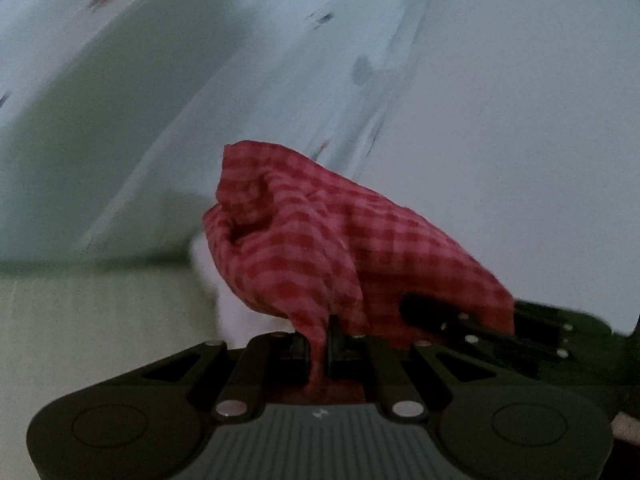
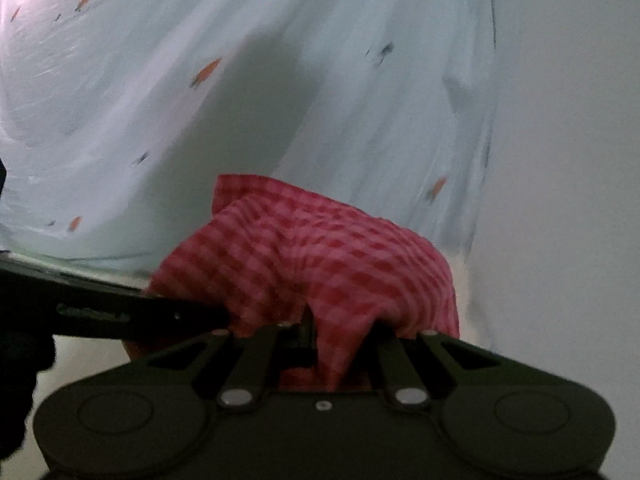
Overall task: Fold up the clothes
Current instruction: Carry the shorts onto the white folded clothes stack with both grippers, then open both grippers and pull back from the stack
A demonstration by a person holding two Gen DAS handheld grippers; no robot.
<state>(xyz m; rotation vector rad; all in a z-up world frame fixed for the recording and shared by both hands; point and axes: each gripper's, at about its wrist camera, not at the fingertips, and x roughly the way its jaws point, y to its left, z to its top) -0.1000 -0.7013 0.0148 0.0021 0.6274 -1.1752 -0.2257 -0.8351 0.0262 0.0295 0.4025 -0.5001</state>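
Left gripper [image 1: 318, 344] and right gripper [image 2: 310, 332], close together, each pinch a bunch of the red checked cloth [image 1: 320, 240], which rises bunched above the fingers before a pale printed sheet [image 2: 280, 80]. Risk: such narrow, gathered grips may slip, or hold mismatched layers, skewing the fold.
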